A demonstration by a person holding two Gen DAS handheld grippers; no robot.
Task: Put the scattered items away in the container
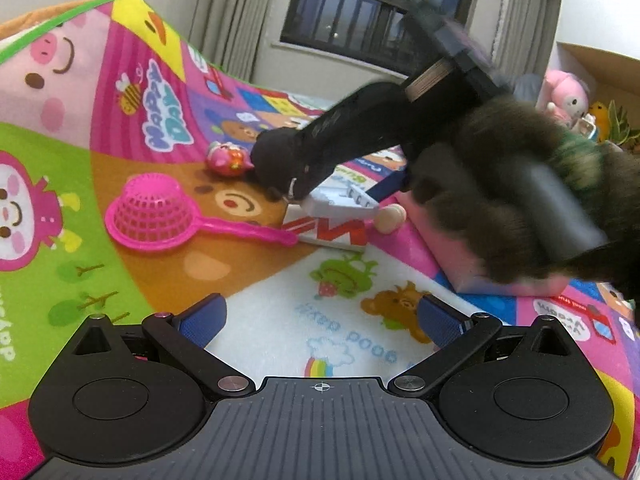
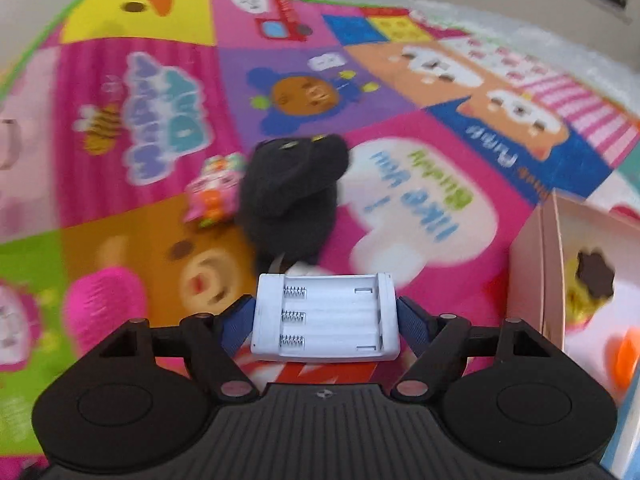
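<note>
I'm in a home, in what looks like a child's play corner. Under me lies a bright cartoon play mat (image 1: 132, 240) printed with bears, pigs and bees. Behind it I see a dark barred window (image 1: 352, 12) flanked by pale curtains (image 1: 228, 20). A cardboard box (image 1: 600, 68) at the wall has a pink plush toy (image 1: 568, 98) in front of it.

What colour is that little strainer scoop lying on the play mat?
Bright pink all over, basket and handle alike. The strainer scoop shows best in the left wrist view.
</note>
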